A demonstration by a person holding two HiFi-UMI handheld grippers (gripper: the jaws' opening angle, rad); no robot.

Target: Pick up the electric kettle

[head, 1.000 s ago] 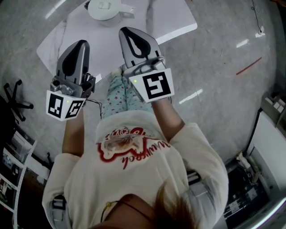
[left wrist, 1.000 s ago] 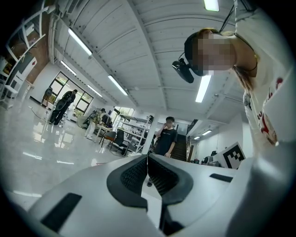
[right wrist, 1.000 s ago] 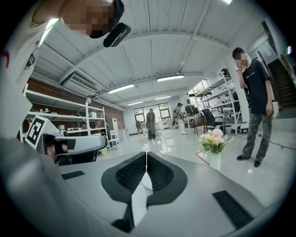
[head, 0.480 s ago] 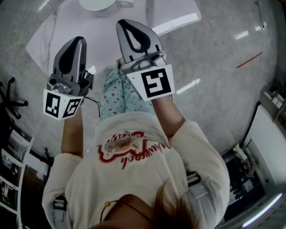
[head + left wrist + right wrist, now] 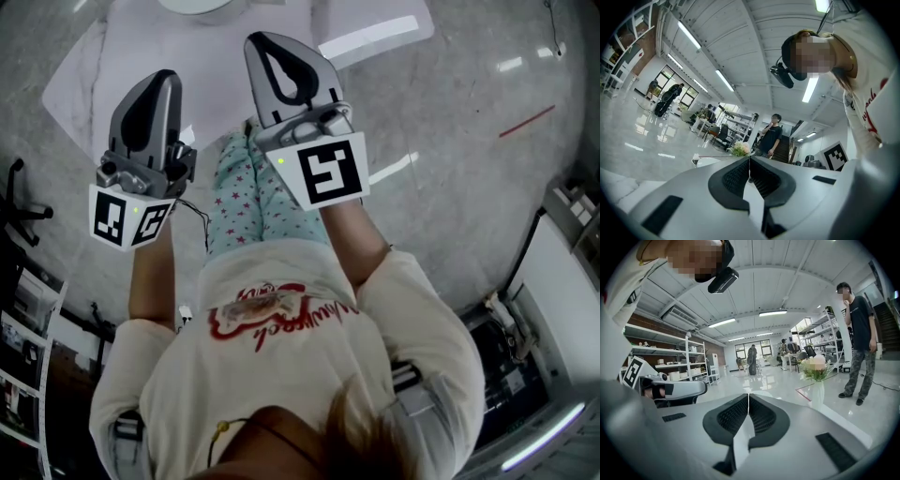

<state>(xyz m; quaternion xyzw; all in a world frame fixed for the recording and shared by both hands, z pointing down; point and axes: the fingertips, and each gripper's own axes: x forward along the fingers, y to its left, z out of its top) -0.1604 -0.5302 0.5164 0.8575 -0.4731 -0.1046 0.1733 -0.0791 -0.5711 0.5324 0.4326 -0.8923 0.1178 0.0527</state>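
Pressing their jaws together on nothing, the left hand-held gripper [image 5: 160, 79] and right hand-held gripper [image 5: 268, 41] have both sunk toward the white worktop [image 5: 131, 47]. The electric kettle [image 5: 192, 4] has slipped to the head view's top edge, beyond both tips and untouched. This looks like the approach only: jaws must part before any grasp.

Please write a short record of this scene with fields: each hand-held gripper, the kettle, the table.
Left hand-held gripper: jaws together, nothing held
Right hand-held gripper: jaws together, nothing held
Electric kettle: white, on the table, cut off at head view's top edge, untouched
Table: white, ahead of the person
Task state: kettle not yet picked up
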